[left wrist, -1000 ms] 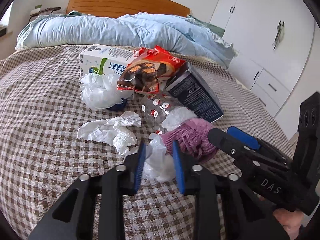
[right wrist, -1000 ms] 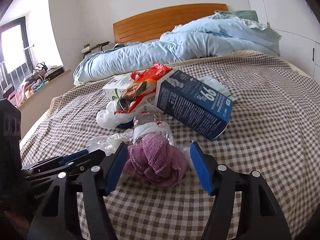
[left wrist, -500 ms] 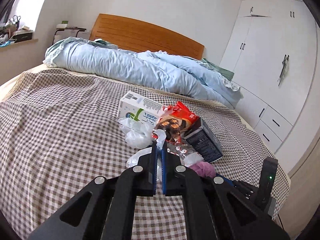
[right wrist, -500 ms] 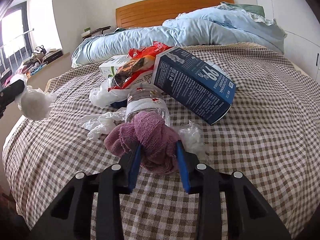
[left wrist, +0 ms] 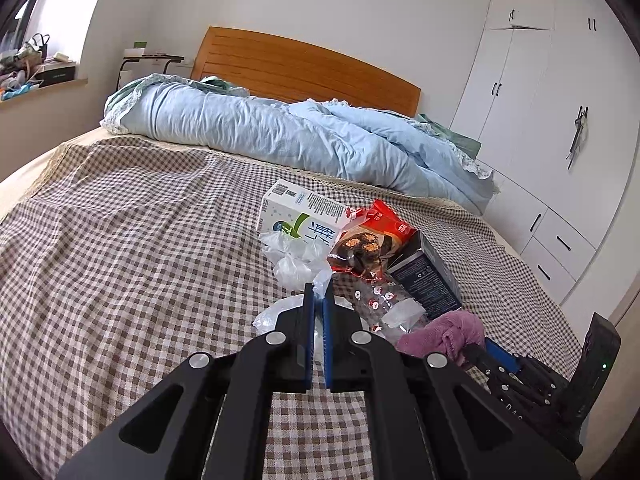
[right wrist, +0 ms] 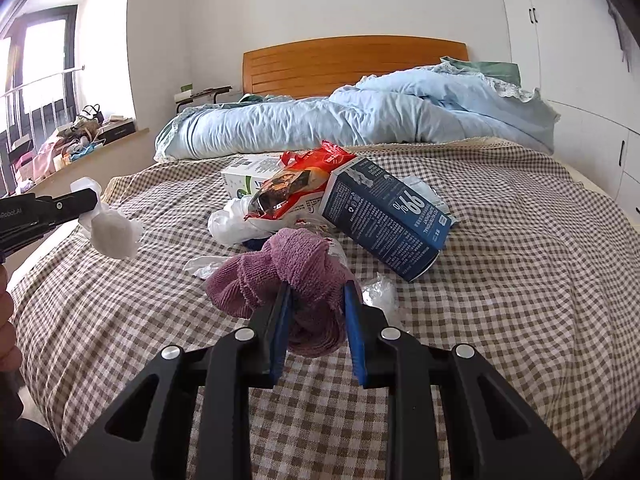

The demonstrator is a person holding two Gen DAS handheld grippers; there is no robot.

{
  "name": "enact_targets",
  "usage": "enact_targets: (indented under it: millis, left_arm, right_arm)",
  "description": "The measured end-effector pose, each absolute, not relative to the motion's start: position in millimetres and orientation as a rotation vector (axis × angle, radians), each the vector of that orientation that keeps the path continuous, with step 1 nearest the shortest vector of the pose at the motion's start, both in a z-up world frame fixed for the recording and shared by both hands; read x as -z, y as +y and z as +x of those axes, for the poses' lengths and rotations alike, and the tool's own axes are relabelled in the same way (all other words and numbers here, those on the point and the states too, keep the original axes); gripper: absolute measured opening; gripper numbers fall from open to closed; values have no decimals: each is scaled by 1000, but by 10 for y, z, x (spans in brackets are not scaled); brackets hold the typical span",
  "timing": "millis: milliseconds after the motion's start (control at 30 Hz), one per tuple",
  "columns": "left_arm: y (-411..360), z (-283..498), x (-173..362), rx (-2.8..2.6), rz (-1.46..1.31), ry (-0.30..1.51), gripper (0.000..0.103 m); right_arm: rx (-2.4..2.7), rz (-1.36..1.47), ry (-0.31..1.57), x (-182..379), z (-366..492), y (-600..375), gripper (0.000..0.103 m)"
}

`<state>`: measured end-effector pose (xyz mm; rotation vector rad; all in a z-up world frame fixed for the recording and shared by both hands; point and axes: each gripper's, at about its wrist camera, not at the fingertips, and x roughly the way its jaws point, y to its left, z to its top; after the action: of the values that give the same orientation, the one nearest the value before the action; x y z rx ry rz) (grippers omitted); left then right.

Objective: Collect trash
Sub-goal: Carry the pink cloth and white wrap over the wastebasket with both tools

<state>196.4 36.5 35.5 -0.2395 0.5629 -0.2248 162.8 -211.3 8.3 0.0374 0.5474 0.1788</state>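
A crumpled white tissue [right wrist: 114, 234] is pinched between the near-closed blue pads of the left gripper [left wrist: 316, 300]; in the right wrist view it is seen hanging off the tips, lifted clear of the checked bedspread [right wrist: 520, 280], with its bulk drooping below and beyond the fingers; no clear long axis can be made out in so rounded a wad. A purple cloth [right wrist: 288, 276] is clamped between the blue pads of the right gripper [right wrist: 316, 300], which are kept part-way apart by its bulk; the bundle is spread mostly to the left of the fingers and bulges forward past the tips; its long axis is laid crosswise to the fingers; whether it is touching the bedspread cannot be told. Just beyond the cloth a clear plastic bottle [left wrist: 380, 300] is lying, pointed away from the right gripper; farther ahead and to the right a dark blue carton [right wrist: 384, 216] is lying on its side, its long axis slanted down to the right; behind it a red snack wrapper [right wrist: 304, 180] and a white carton [right wrist: 248, 176] are piled, with a white plastic bag [right wrist: 228, 226] to their left; a pale blue duvet [right wrist: 360, 120] is heaped at the far end.
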Motion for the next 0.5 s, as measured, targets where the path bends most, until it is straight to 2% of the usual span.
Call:
enact_targets:
  millis: [500]
  left_arm:
    - [-265,1816,-316,344,-148,583,1]
  right_arm:
    - [-47,142,524,-101,1162,-2675,26]
